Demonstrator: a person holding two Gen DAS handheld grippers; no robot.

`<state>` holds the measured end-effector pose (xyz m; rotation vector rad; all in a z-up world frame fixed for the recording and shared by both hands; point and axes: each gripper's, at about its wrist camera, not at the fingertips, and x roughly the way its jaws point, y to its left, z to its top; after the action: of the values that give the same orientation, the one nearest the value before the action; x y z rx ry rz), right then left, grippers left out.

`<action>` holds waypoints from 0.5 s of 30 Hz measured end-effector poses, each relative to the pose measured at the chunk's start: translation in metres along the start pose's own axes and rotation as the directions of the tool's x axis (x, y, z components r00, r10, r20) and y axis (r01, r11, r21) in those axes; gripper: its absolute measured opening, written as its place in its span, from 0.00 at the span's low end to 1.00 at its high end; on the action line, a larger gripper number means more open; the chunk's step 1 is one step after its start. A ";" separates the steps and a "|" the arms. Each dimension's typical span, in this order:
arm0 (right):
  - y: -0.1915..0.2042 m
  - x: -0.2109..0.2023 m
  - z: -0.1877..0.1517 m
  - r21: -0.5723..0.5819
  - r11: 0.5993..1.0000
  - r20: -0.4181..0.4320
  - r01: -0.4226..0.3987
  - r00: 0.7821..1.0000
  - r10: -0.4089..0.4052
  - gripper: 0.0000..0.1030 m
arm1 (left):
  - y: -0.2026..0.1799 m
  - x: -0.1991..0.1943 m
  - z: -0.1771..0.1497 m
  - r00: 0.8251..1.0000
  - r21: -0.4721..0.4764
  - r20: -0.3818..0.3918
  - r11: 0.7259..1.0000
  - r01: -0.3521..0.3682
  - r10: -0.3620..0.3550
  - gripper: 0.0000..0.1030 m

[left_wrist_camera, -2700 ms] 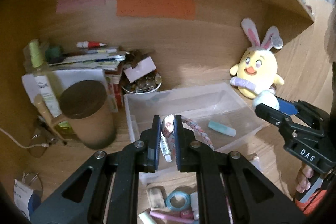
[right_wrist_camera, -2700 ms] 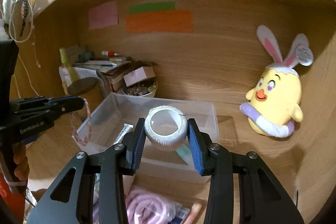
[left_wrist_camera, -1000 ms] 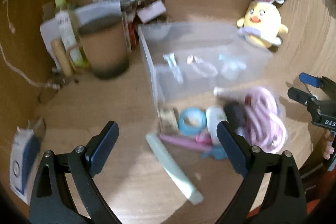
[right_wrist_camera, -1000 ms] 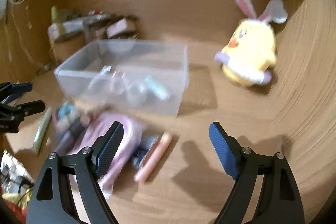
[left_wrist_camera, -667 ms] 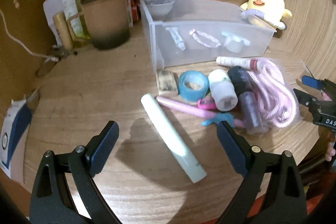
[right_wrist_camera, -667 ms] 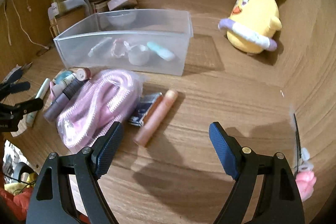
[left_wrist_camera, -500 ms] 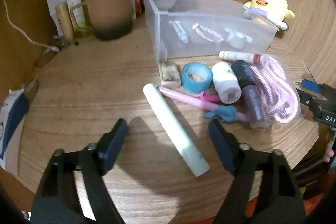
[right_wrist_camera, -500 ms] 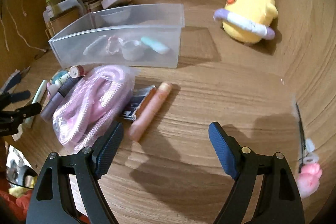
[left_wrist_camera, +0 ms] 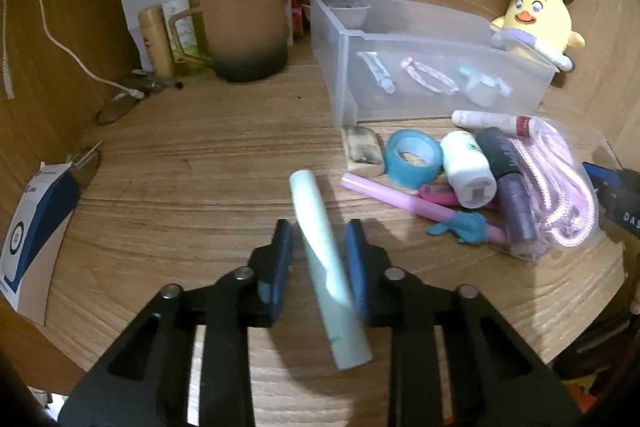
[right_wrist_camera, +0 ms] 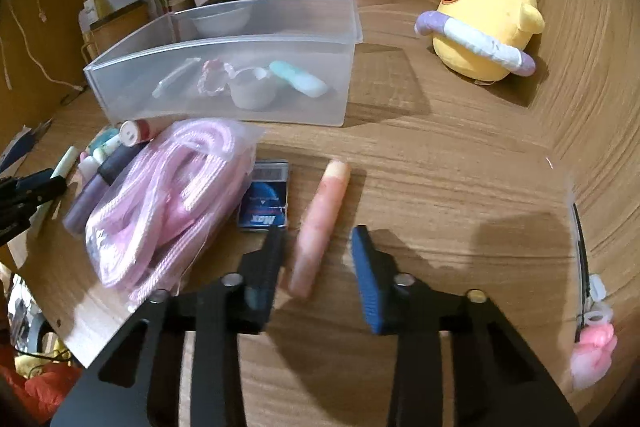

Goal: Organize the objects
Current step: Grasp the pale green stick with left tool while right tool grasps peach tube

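My left gripper (left_wrist_camera: 319, 247) brackets a pale mint tube (left_wrist_camera: 325, 267) — jaws apart, blurred. My right gripper (right_wrist_camera: 316, 255) stands open around a peach tube (right_wrist_camera: 318, 231).

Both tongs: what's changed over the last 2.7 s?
Both let go: the left tongs dropped the small tube and braided loop into the clear bin, the right tongs the white ring. Both pulled back, swung down and narrowed, the left around the pale green tube, the right around the peach tube; neither grips yet. Bin, plush chick and mug stayed.
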<state>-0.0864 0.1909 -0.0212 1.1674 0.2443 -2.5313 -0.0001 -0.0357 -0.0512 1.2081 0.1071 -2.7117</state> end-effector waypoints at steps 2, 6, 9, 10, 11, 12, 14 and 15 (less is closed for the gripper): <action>-0.001 0.002 0.003 0.007 1.000 0.005 0.014 1.000 -0.014 0.15 | 0.002 0.001 0.001 1.000 -0.006 0.006 1.000 -0.004 0.004 0.15; -0.005 0.003 0.005 0.034 0.999 0.019 0.033 0.999 -0.033 0.13 | 0.005 0.003 0.003 1.000 -0.008 0.011 1.000 -0.001 0.001 0.15; -0.009 -0.001 0.006 0.060 0.998 0.036 0.034 0.999 -0.036 0.13 | 0.010 0.001 0.008 1.000 -0.030 0.010 0.999 0.021 -0.021 0.15; -0.011 -0.002 0.008 0.066 0.997 0.042 0.033 0.998 -0.036 0.13 | 0.012 0.000 0.010 1.000 -0.038 0.013 0.999 0.027 -0.027 0.14; -0.012 -0.006 0.010 0.073 0.997 0.053 0.035 0.998 -0.039 0.13 | 0.014 -0.001 0.012 0.999 -0.045 0.020 0.998 0.033 -0.032 0.15; -0.013 -0.009 0.012 0.076 0.996 0.063 0.034 0.997 -0.039 0.13 | 0.016 -0.003 0.015 0.999 -0.049 0.028 0.998 0.037 -0.035 0.14; -0.014 -0.017 0.017 0.079 0.996 0.092 0.034 0.995 -0.041 0.13 | 0.019 -0.010 0.023 0.998 -0.059 0.053 0.997 0.049 -0.046 0.15; -0.014 -0.021 0.020 0.078 0.996 0.106 0.032 0.994 -0.041 0.13 | 0.020 -0.013 0.027 0.996 -0.065 0.065 0.996 0.057 -0.053 0.15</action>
<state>-0.0935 0.2031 0.0079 1.0588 0.1453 -2.6466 -0.0074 -0.0578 -0.0239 1.1162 0.2236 -2.7668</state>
